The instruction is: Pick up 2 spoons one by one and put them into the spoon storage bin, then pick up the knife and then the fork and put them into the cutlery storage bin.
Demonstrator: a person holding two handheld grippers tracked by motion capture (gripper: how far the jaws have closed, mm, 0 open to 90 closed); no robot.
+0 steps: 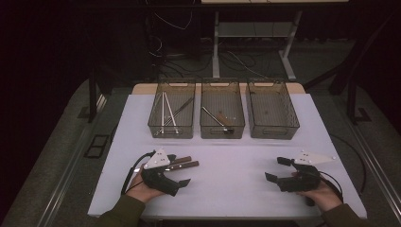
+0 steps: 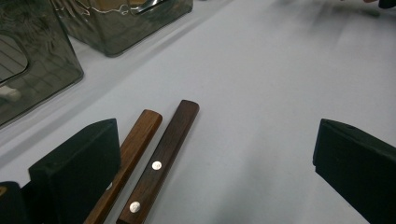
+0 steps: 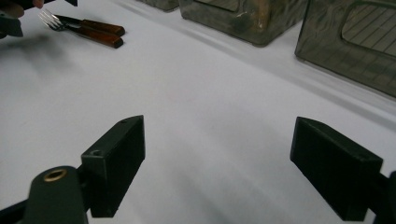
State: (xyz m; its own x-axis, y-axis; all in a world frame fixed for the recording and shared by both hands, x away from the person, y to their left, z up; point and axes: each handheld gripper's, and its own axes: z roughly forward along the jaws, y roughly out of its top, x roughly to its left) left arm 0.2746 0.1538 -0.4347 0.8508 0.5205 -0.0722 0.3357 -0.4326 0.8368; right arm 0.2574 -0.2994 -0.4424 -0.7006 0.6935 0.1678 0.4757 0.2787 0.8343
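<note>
Wooden handles mark the two pieces of cutlery that lie side by side on the white bench (image 1: 227,189). In the left gripper view the lighter handle (image 2: 135,144) runs just beside the inner face of the left-hand jaw, and the darker handle (image 2: 161,161), with two metal rivets, lies touching or almost touching it on the side toward the gap. Both handles sit in the left part of the gap, well apart from the right-hand jaw. The left gripper (image 1: 182,176) has its jaws spread wide and presses on nothing; the handles lie loose on the bench between them. In the high view the handles (image 1: 182,163) stick out from under the grey plate of this gripper.

The right gripper (image 1: 276,169) rests low over the bench in the person's right hand (image 1: 324,195), well apart from the cutlery. Its jaws stand wide open with bare bench between them. In the right gripper view the cutlery shows far ahead and to the left of the left-hand jaw, and the tines of a fork (image 3: 49,19) can be made out there.

Three clear bins stand in a row beyond both grippers: the left bin (image 1: 171,111) holds long metal pieces, the middle bin (image 1: 222,111) holds a few utensils, and the right bin (image 1: 272,111) stands ahead of the right gripper.
</note>
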